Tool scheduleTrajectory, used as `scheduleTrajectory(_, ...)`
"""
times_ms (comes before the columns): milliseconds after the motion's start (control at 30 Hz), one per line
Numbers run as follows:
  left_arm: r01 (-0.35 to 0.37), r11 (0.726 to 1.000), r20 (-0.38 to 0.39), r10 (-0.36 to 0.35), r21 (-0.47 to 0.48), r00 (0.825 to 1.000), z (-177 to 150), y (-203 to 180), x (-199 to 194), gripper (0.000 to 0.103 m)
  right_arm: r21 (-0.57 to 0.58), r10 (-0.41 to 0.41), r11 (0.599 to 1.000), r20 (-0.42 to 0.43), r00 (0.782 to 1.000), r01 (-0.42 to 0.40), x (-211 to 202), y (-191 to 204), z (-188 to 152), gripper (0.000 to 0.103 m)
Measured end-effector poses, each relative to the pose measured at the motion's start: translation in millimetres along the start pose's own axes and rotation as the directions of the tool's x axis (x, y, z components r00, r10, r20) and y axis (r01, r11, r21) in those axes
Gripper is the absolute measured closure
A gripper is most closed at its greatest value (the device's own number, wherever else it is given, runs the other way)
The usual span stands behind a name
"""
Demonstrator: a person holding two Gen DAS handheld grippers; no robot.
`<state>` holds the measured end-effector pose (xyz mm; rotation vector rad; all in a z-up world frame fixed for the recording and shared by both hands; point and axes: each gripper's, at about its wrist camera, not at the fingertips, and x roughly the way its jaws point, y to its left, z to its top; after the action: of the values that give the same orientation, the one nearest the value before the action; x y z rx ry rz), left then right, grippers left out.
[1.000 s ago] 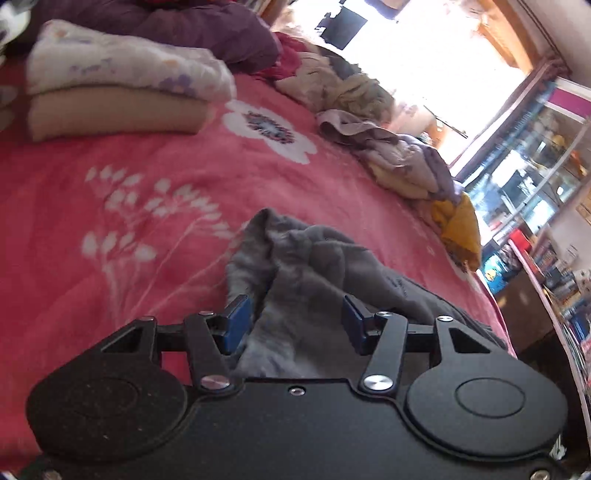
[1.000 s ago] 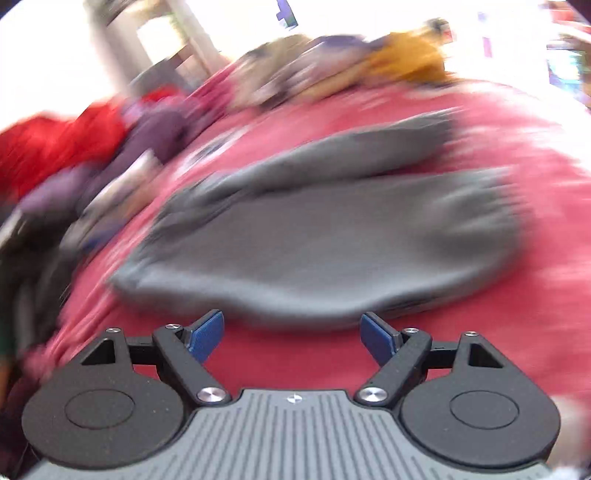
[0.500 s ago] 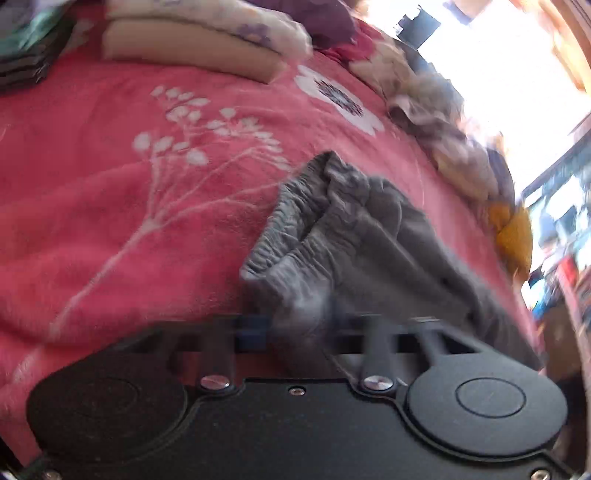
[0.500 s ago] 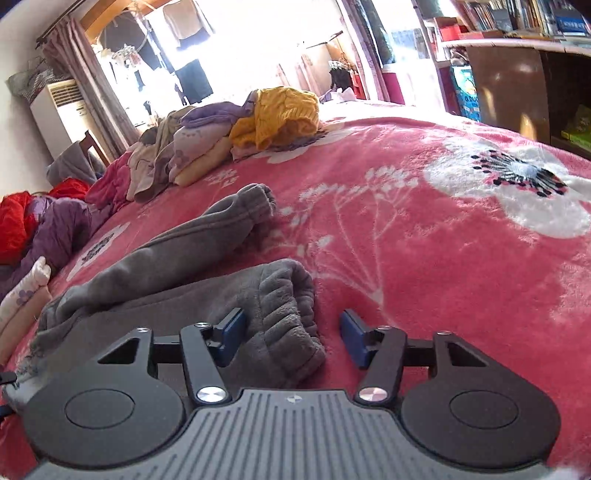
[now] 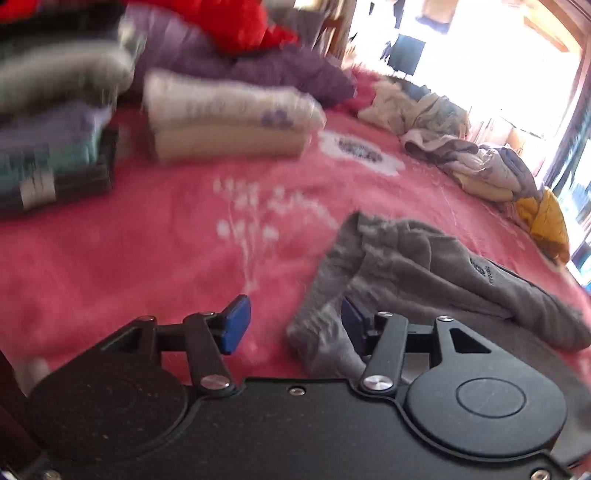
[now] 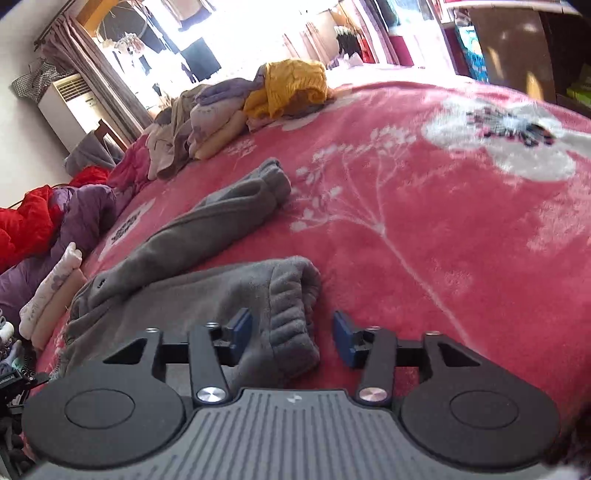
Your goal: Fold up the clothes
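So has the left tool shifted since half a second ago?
Yes. The left tool has opened and slid left: the grey trousers' waistband, then between its pads, now lies at the right pad, against the red blanket.

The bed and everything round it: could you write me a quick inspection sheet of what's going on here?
Surface: red floral blanket on a bed.
Job's things: grey pants lying flat, legs apart; folded stack at the far side.
Clutter: unfolded pile with a yellow knit on top; purple and red bedding.
Grippers: left gripper open beside the waistband; right gripper open around a leg cuff.
Cables: nothing seen.
Surroundings: bright window, air conditioner, shelves.
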<state>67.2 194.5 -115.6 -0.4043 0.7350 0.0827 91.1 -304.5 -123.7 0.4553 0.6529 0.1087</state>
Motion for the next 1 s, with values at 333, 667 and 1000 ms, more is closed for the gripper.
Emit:
scheduleTrajectory(333,-0.013,0.971,0.031,0.006,0.241,1.000,-8.5,-26.0,-13.4,0.049,-0.306,-0.130,0.945,-0.035,0.991,0.113,27.4,36.5,-11.4,0.052)
scheduleTrajectory(667,0.114,0.985,0.101,-0.127,0.129,0.987,49.4,-15.7,-4.0,0.049,-0.194,-0.018,0.981,0.034,0.999,0.024,25.7,10.1,29.4,0.051)
scheduleTrajectory(1000,0.192,0.973,0.032,-0.197,0.129,0.980,122.2,-13.8,59.3,0.049,-0.614,0.002,0.786,-0.100,0.995,-0.064,110.3,27.4,95.5,0.048)
